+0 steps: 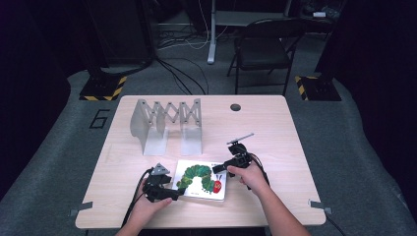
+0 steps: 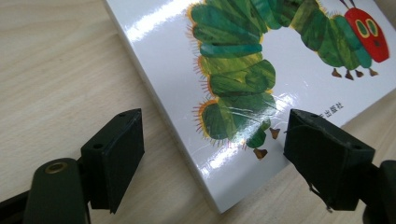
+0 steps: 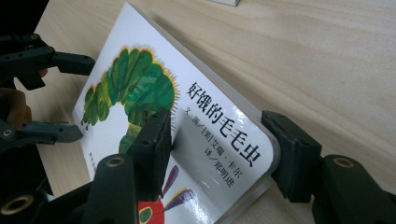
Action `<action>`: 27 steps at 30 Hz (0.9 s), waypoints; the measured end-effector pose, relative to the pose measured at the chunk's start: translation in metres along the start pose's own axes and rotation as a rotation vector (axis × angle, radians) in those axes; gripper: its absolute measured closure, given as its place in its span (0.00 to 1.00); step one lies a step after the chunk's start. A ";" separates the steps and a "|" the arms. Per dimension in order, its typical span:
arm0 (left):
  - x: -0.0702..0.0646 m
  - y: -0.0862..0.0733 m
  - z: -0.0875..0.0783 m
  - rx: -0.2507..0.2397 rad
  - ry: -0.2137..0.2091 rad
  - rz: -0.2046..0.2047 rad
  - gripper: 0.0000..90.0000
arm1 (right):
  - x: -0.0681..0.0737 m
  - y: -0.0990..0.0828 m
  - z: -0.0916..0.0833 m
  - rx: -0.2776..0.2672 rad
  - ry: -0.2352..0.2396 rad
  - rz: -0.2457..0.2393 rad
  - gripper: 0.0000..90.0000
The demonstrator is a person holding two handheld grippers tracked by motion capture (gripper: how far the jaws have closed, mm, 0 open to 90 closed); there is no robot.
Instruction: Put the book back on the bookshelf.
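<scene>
Book corners lie between both grippers' open jaws

Overhead light falls brightly on the tabletop; the surrounding room is dark and the high view soft and grainy. White glare streaks the glossy book cover in both gripper views. Nearest jaws appear slightly blurred.

We see a grey metal accordion-style rack standing on the light wooden table, and a black folding chair beyond it.
</scene>
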State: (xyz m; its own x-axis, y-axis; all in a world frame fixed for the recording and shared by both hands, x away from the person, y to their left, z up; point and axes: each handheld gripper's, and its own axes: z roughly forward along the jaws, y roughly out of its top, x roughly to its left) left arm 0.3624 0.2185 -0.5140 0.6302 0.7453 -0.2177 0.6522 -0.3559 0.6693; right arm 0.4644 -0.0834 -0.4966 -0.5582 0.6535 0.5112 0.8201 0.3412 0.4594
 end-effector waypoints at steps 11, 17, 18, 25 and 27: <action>-0.001 0.000 0.004 -0.014 -0.020 -0.010 0.22 | 0.009 0.001 -0.004 -0.016 -0.035 -0.025 0.50; -0.001 0.000 0.004 -0.013 -0.028 -0.016 0.21 | 0.014 0.003 -0.004 -0.022 -0.063 -0.019 0.49; -0.001 0.000 0.004 -0.012 -0.028 -0.016 0.21 | 0.016 0.003 -0.004 -0.025 -0.071 -0.014 0.49; -0.005 -0.001 0.007 -0.028 -0.015 -0.023 0.21 | 0.024 0.004 -0.007 -0.049 -0.100 -0.022 0.49; -0.005 -0.001 0.006 -0.033 -0.015 -0.017 0.21 | 0.028 0.005 -0.007 -0.050 -0.115 -0.026 0.49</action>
State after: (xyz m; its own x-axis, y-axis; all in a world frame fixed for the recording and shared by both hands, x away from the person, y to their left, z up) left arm 0.3613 0.2119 -0.5184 0.6254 0.7424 -0.2403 0.6490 -0.3239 0.6884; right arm 0.4520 -0.0687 -0.4749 -0.5589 0.7188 0.4135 0.7965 0.3266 0.5088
